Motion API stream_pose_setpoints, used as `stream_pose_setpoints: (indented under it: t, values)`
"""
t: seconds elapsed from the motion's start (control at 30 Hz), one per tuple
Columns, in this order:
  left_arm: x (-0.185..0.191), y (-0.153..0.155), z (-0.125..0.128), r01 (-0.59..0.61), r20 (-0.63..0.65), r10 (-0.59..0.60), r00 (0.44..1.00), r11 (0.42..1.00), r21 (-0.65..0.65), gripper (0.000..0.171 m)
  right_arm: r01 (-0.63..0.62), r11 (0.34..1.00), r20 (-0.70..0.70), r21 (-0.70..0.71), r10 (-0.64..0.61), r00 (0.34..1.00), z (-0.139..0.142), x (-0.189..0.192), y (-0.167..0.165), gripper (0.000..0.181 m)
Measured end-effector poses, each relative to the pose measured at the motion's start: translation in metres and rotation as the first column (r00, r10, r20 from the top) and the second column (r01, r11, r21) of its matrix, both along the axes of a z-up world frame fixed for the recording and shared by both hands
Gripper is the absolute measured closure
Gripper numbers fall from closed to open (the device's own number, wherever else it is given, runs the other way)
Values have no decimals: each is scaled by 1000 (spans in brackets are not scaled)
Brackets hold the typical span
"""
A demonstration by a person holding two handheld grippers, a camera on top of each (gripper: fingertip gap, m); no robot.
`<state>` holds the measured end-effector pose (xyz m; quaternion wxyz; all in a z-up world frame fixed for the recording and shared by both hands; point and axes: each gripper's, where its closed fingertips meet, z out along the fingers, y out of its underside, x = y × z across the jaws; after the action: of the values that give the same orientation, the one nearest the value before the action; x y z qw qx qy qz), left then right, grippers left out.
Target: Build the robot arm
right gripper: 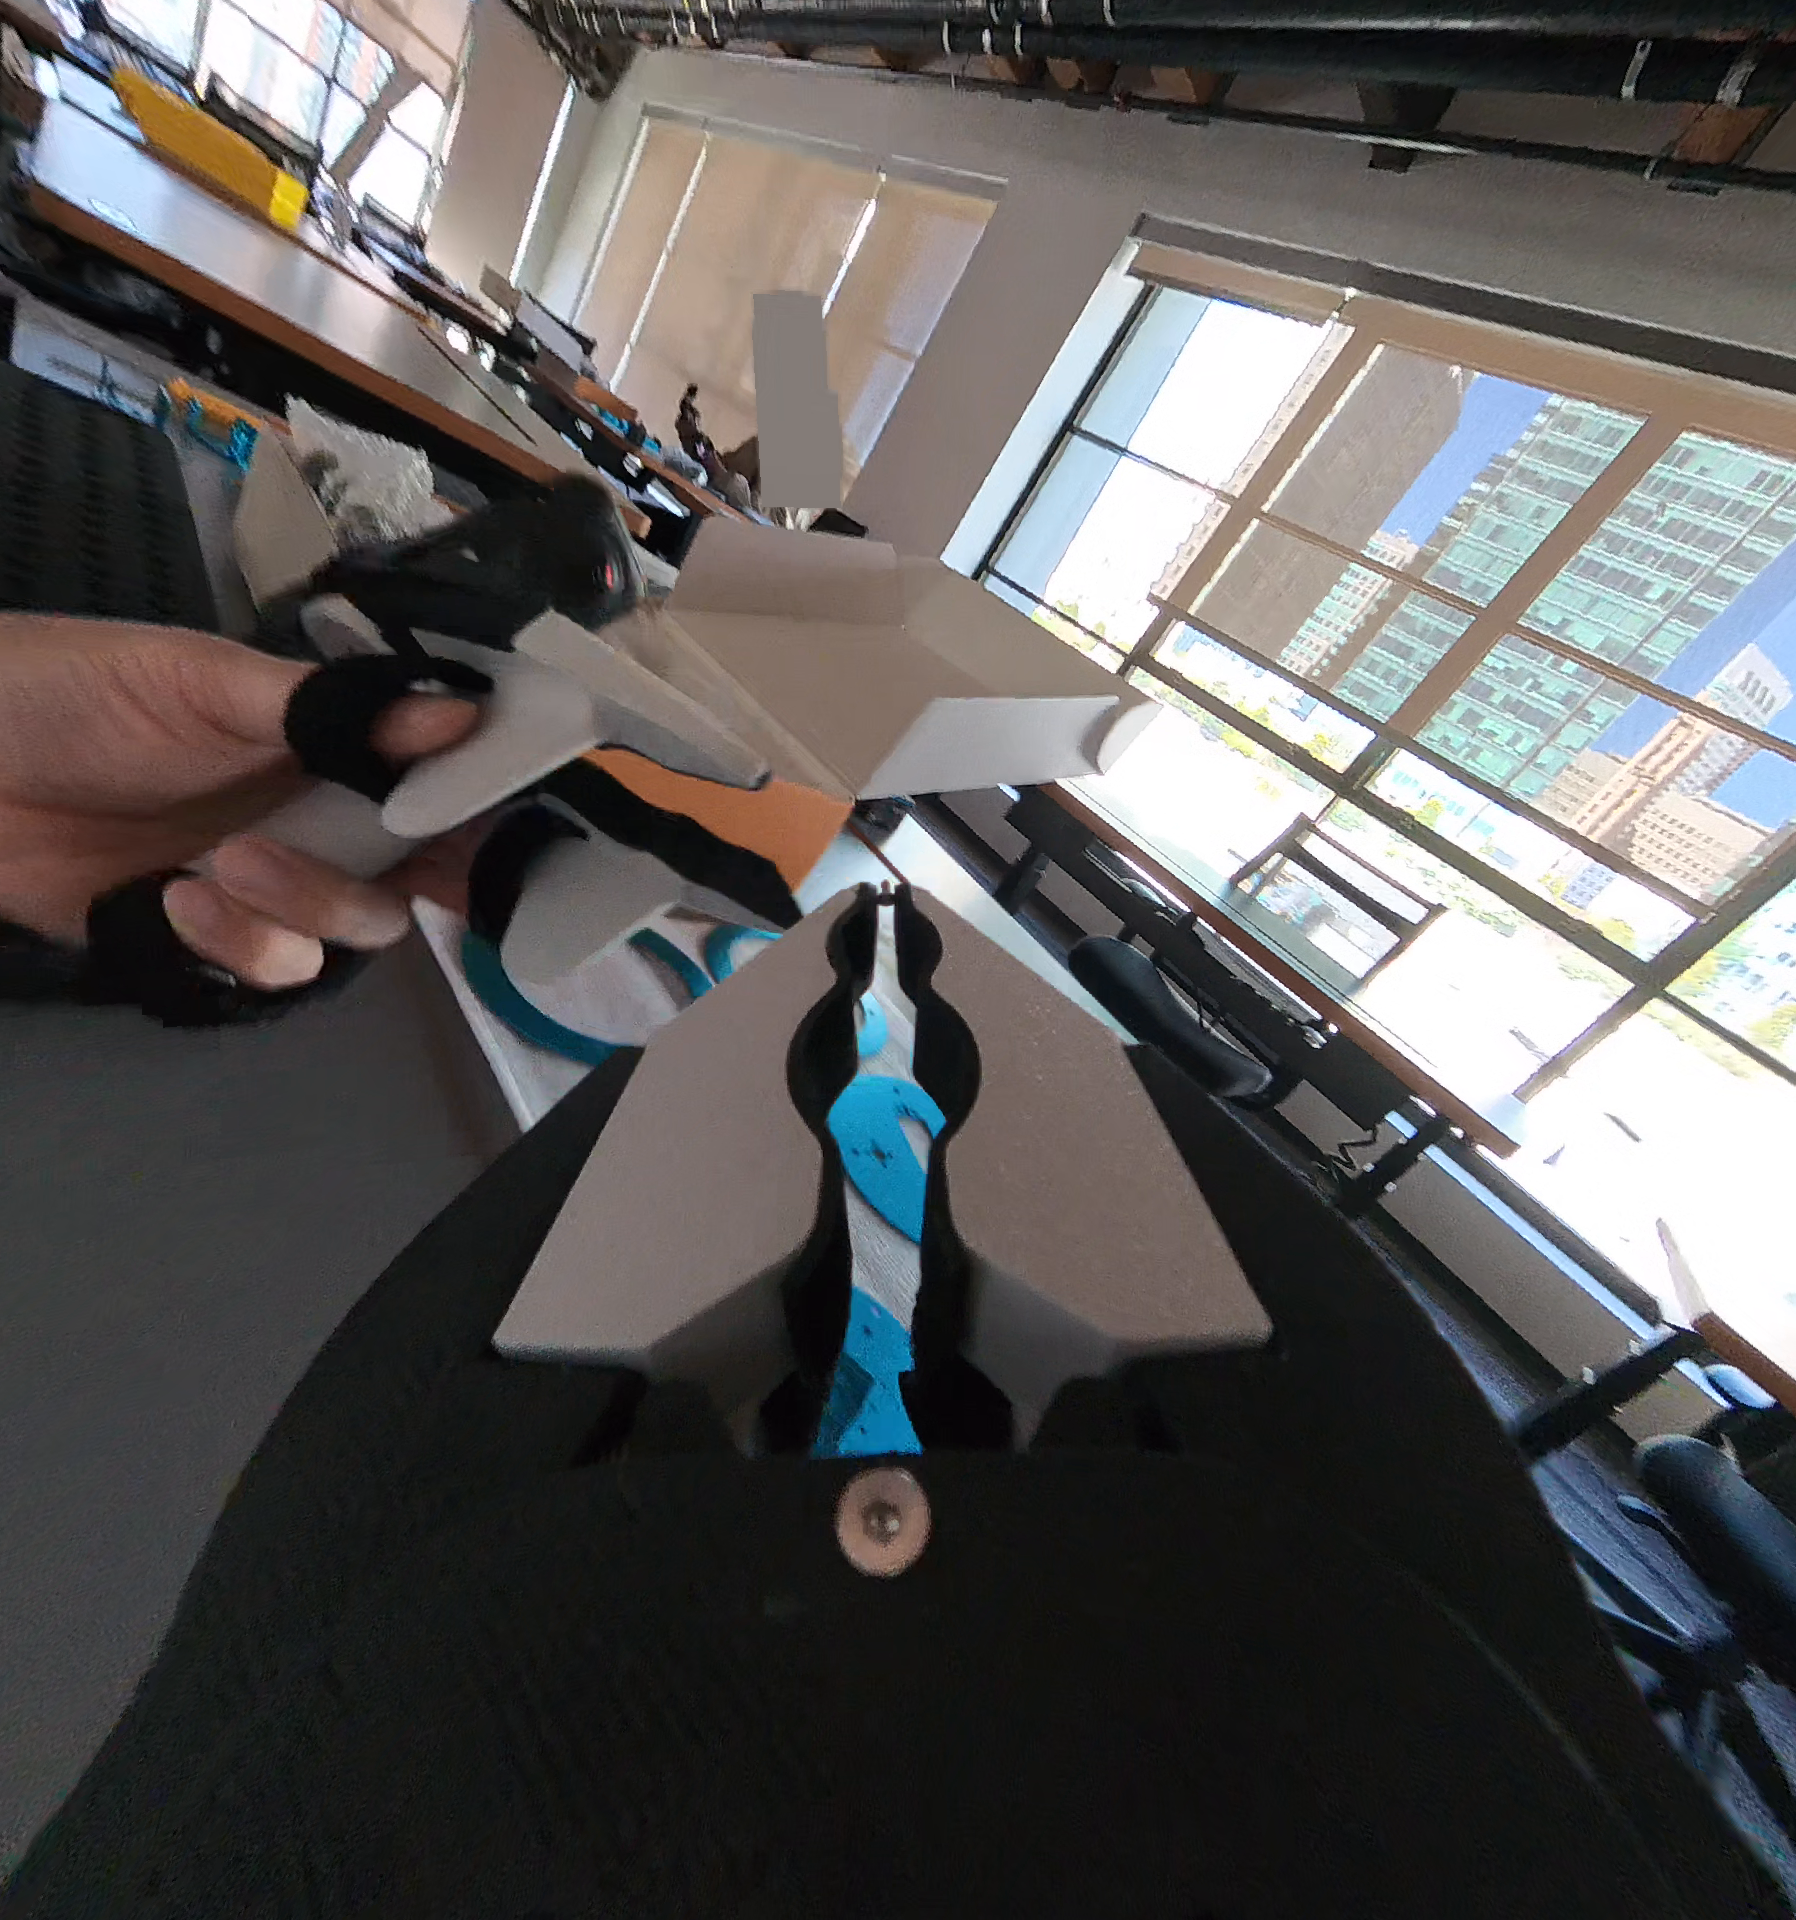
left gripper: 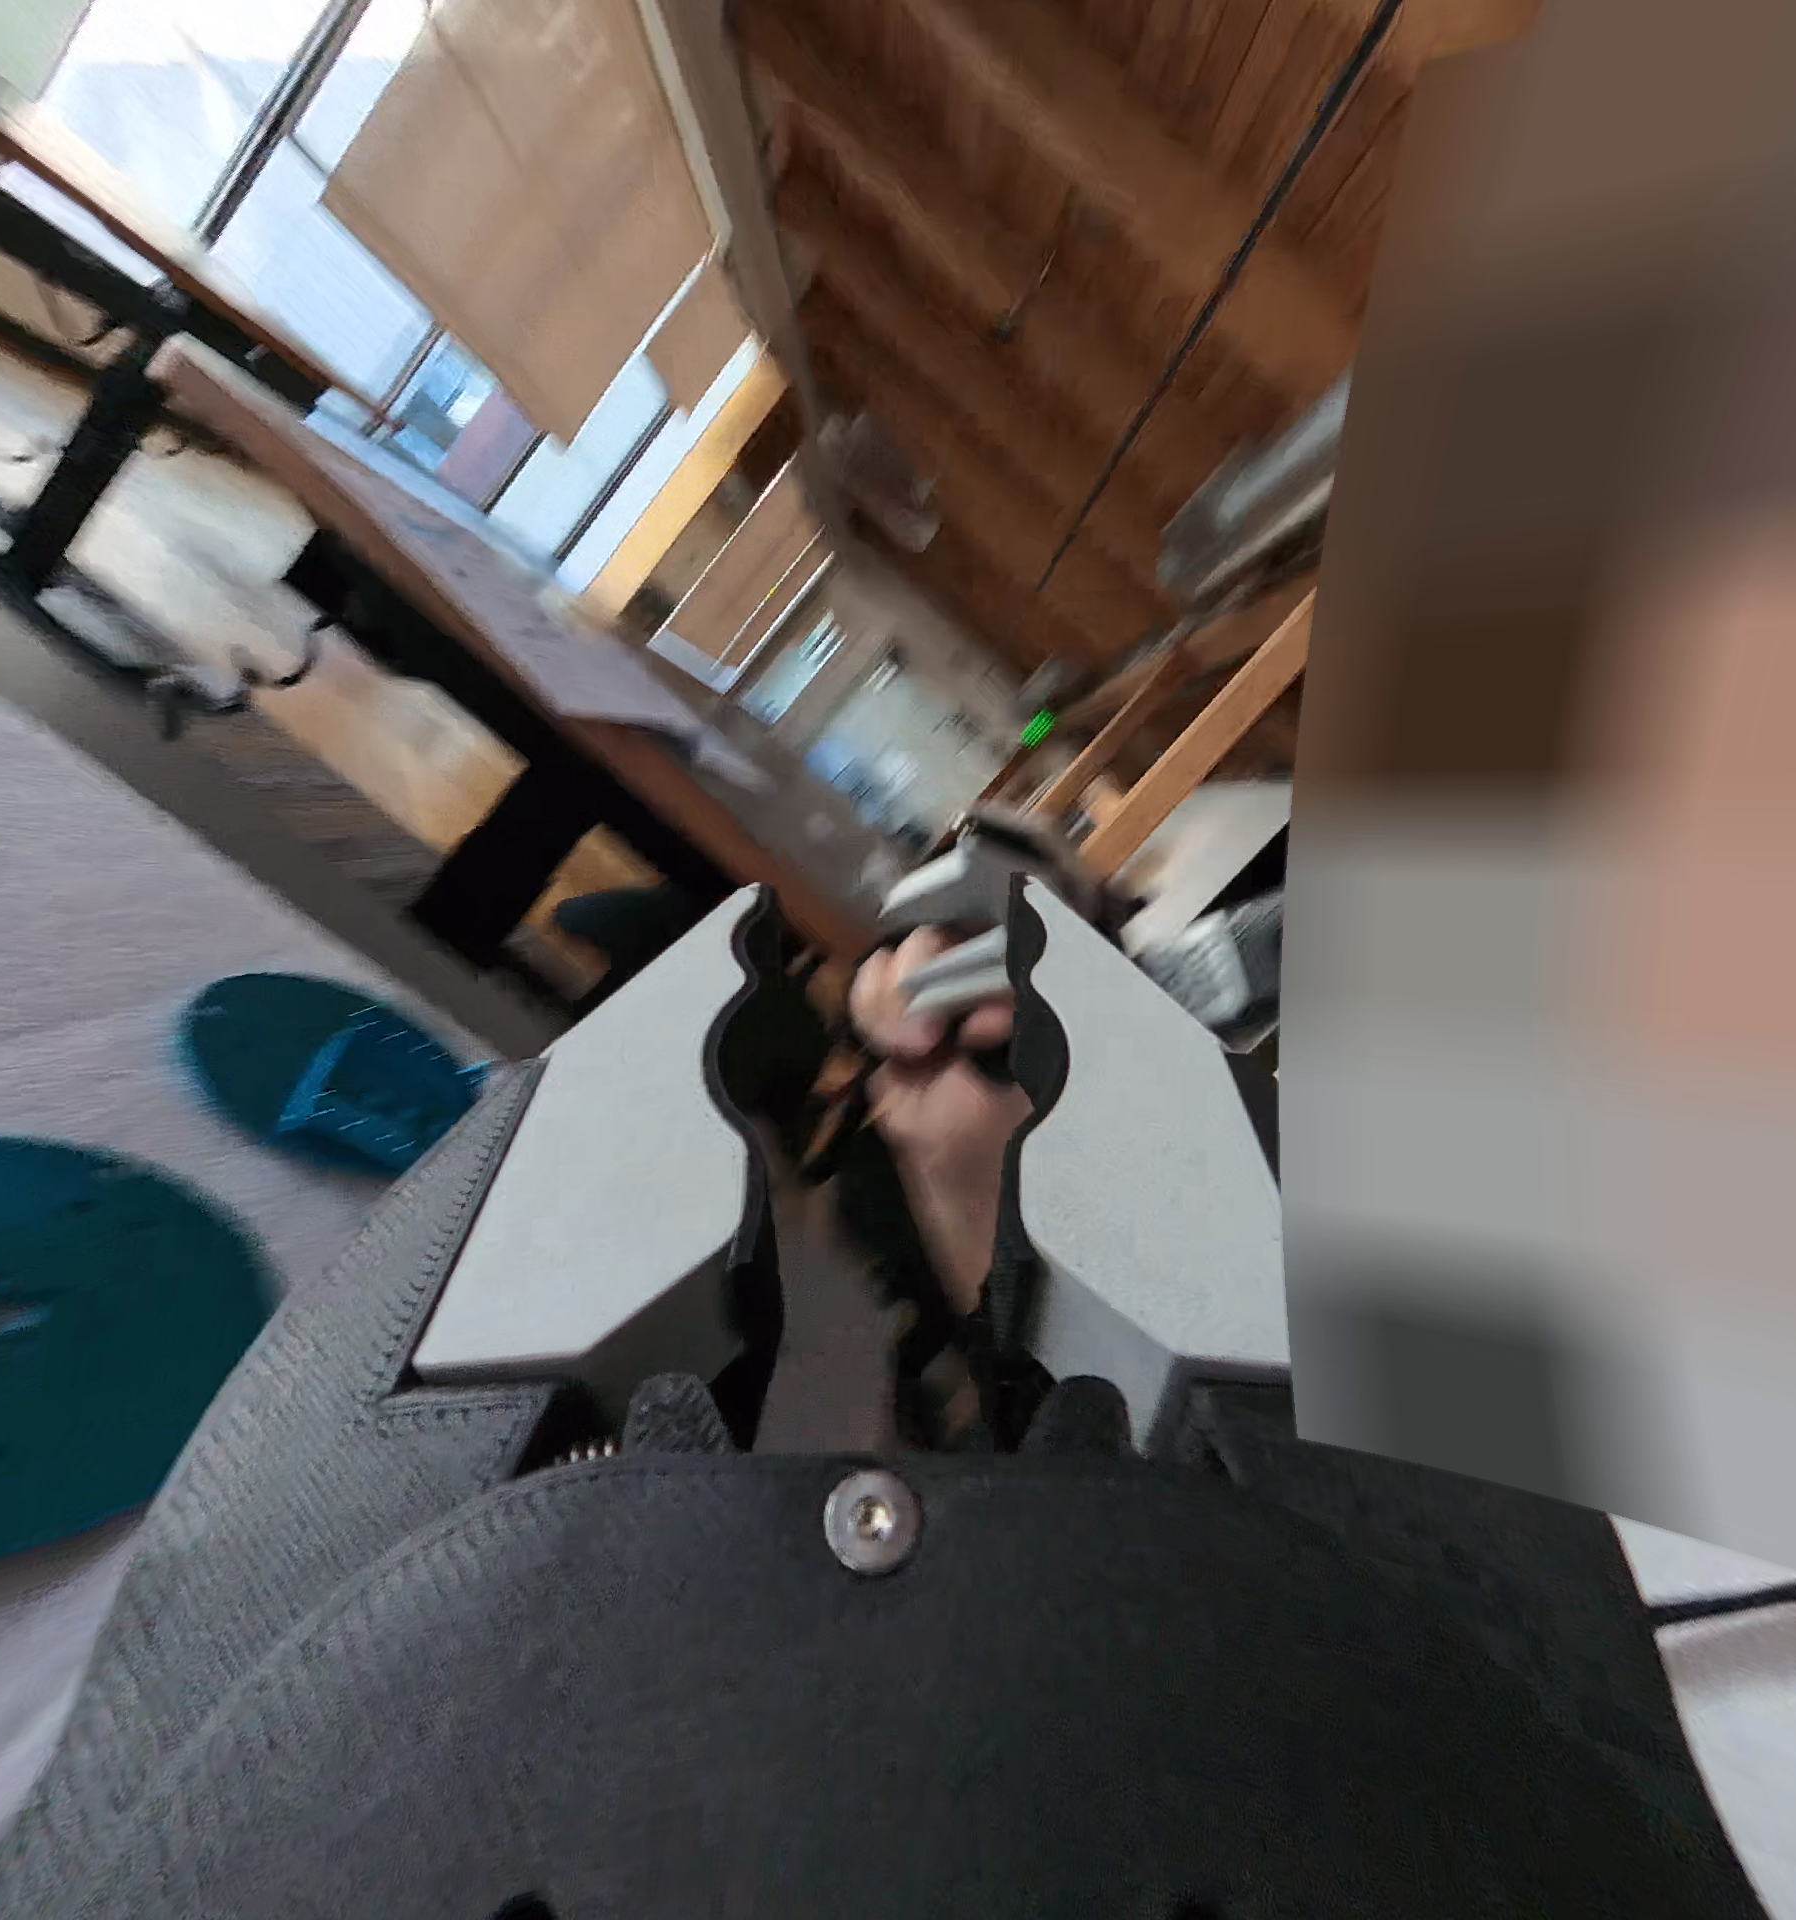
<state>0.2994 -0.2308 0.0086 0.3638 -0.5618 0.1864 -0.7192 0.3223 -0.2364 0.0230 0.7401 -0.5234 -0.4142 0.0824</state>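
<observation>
My left gripper (left gripper: 889, 904) is open and empty, held up in the air above a pale table (left gripper: 73, 914). Through its gap I see a hand (left gripper: 935, 1101) holding the other gripper (left gripper: 951, 894), blurred. Flat teal discs (left gripper: 322, 1070) lie on the table to the left below it. My right gripper (right gripper: 881, 896) has its tips together, with nothing clearly between them. Under it lie blue-teal discs (right gripper: 883, 1143) and a teal ring (right gripper: 535, 1013) on the table. The left gripper also shows in the right wrist view (right gripper: 904, 665), held by a hand (right gripper: 94, 748), with wide grey fingers (right gripper: 987, 727).
Long wooden-edged tables (left gripper: 520, 613) on black legs run back into the room. A yellow bin (right gripper: 208, 145) sits on a far table. Large windows (right gripper: 1496, 644) line the right side, with black office chairs (right gripper: 1174, 1018) below them. A person's striped sleeve (left gripper: 1767, 1704) is at lower right. Less than 4 cm separates the two grippers' tips.
</observation>
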Motion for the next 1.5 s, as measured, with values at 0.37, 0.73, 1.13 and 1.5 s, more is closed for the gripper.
stream_pose_setpoints:
  t: [0.37,0.73,1.13,1.5]
  values:
    - [41,45,-133,191,-769,267,581,874,447,107,84,961,141,-264,-47,989,-68,69,42,180]
    - [55,51,-157,255,-827,332,453,841,477,114,36,946,119,-321,2,993,-90,70,45,180]
    - [54,48,-154,321,-796,423,433,753,575,129,30,929,157,-368,31,987,-109,65,45,180]
    - [14,50,-125,418,-764,534,361,640,645,130,51,939,236,-340,33,971,-110,59,37,180]
